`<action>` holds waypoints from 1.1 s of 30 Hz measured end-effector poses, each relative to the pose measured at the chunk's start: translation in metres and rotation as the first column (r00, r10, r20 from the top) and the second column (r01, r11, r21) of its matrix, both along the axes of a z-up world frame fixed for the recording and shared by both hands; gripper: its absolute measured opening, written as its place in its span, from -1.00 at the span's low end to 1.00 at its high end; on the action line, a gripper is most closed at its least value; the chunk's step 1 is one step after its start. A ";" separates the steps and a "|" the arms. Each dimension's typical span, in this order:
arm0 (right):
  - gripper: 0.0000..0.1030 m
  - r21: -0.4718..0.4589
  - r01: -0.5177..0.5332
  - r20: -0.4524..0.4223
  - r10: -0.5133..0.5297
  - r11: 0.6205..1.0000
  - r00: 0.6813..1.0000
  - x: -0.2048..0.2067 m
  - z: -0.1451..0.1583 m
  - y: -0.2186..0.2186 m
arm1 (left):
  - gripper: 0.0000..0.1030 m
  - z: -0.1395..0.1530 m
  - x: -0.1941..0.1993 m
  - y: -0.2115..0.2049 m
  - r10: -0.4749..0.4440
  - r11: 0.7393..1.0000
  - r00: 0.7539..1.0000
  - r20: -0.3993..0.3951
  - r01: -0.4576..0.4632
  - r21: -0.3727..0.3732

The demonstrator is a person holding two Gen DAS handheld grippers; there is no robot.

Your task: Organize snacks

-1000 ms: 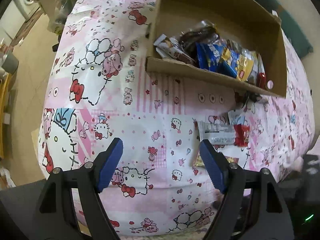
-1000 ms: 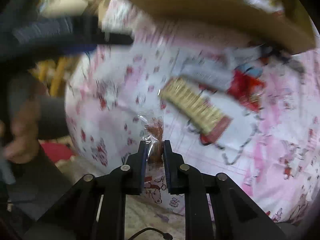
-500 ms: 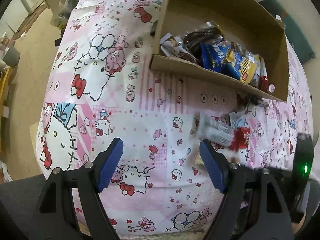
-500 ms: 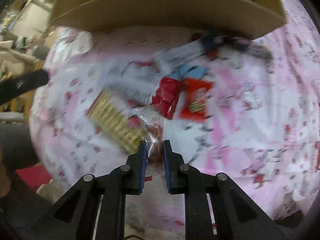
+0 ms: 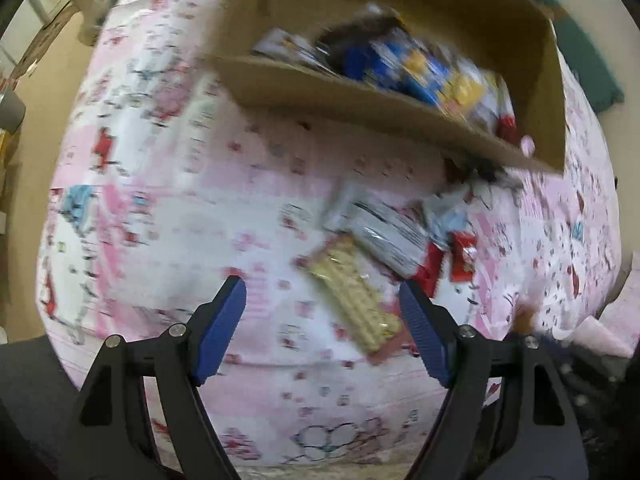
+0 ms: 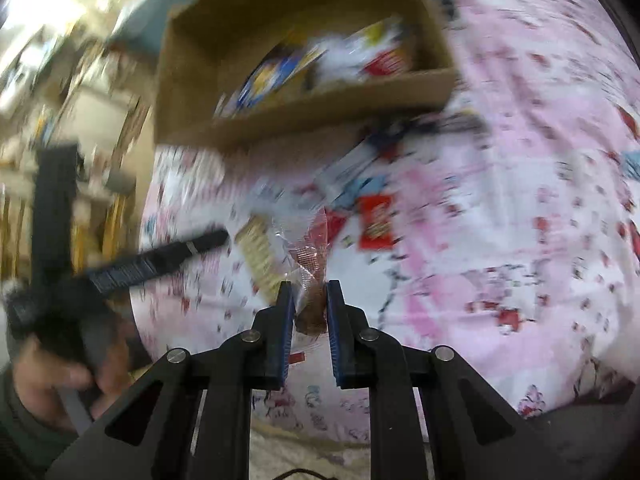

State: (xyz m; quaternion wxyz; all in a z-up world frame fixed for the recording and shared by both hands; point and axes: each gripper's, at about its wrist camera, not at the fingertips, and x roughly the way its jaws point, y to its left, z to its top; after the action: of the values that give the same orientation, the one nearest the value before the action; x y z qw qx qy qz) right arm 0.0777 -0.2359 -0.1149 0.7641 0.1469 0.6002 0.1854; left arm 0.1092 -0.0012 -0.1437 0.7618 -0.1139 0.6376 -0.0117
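The right hand-held gripper point(image 6: 307, 304) is pinching a brown snack in crinkly clear wrapper point(image 6: 310, 280) by its end, risking slipping short of the open brown cardboard box point(image 6: 320, 108), while the left hand-held gripper point(image 5: 322, 296) is gaping empty.

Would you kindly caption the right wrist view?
Right hand-held gripper carries a clear-wrapped brown snack toward the brown cardboard box.

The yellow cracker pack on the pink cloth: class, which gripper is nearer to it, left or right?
Left. The open left gripper hangs right above the yellow cracker pack, which shows between its fingers. The right gripper, shut on a clear-wrapped brown snack, is off to the side.
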 end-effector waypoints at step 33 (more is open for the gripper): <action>-0.68 0.196 0.052 0.067 -0.066 0.979 0.996 -0.006 0.024 -0.008 | -0.55 0.029 -0.002 0.022 -0.051 0.982 0.999 0.005 0.049 0.182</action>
State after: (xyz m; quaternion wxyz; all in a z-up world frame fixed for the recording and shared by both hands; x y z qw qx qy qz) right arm 0.0713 -0.2440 -0.0913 0.7728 0.2315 0.5464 0.2252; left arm 0.1073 0.0211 -0.1150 0.7716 -0.0277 0.6350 0.0270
